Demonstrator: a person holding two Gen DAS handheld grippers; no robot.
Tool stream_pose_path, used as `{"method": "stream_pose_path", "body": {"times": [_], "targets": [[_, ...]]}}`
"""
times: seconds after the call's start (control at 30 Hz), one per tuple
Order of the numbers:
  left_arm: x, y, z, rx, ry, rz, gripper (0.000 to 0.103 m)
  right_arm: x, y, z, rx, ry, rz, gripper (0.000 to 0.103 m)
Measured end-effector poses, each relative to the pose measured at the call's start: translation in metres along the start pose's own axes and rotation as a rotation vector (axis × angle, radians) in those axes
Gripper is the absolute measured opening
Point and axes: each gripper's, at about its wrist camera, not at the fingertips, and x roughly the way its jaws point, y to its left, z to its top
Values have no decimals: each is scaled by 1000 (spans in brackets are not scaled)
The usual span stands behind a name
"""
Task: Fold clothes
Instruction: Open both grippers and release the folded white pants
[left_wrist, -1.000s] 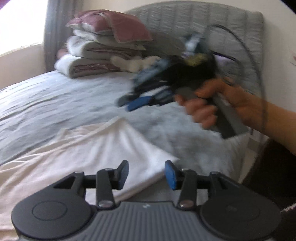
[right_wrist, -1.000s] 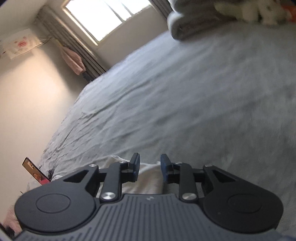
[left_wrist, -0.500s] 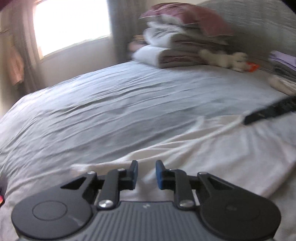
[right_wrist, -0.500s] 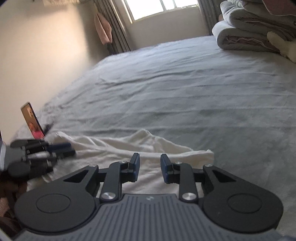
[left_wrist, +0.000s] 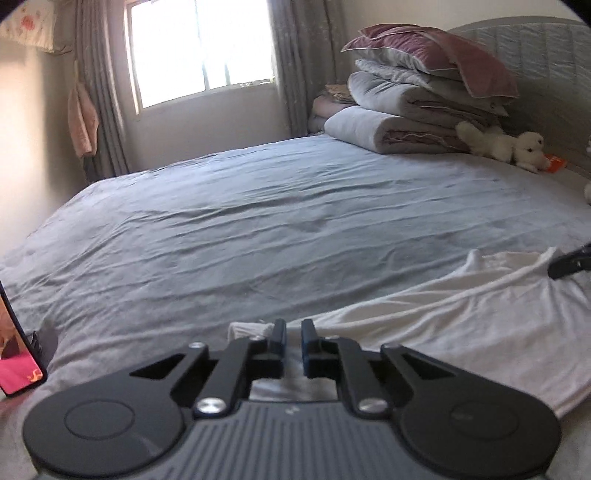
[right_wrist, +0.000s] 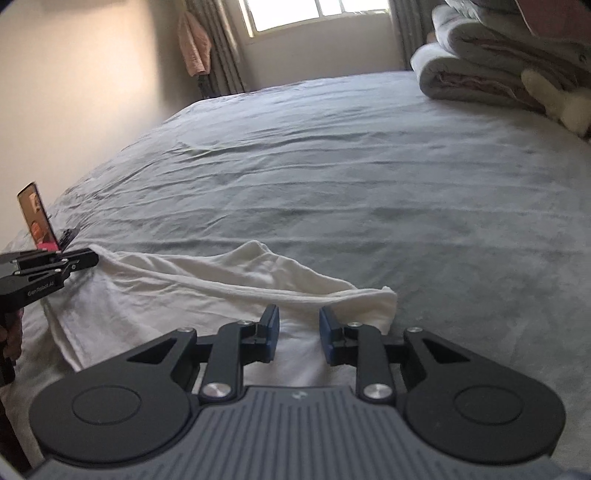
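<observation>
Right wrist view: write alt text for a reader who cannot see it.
The right gripper, jaws open, hovers over a rumpled white garment on a grey bed. The left gripper reaches the garment's left edge.

A sunlit window (left_wrist: 201, 51) with grey curtains (left_wrist: 299, 62) lights the grey-sheeted bed (left_wrist: 258, 221).

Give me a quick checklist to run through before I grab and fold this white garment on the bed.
1. White garment lies on the bed: ok.
2. Garment spread flat: not ok, its far edge is rumpled and bunched.
3. Left gripper at the garment's left end: ok; jaws nearly together, grip on cloth cannot tell.
4. Right gripper open over the garment near its right end: ok.
5. Bed beyond the garment free for folding: ok; stacked bedding and plush toy sit far off by the headboard.
6. Phone propped beside the left end: not ok, close to the cloth.
</observation>
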Motion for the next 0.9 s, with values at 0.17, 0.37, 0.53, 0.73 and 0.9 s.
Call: {"method": "stream_pose_path", "body": {"times": [0.17,0.37,0.53,0.73,0.9], "targets": [[-3,3,-16,13,18,17,9,-9,2,-4,-30,7,-13,29],[-19,15,-16,-33,-3,48,15,-14,-9,-6,-10,28,-41,29],[-34,2,-9,-30,3,34,39,-32,-16,-4,53,30,-5,35],[-42,-29,-2,-6,76,42,50,-45,-22,-6,122,93,-18,39],[-45,-50,4,-2,134,29,56,-50,-25,-9,155,150,-19,45]]}}
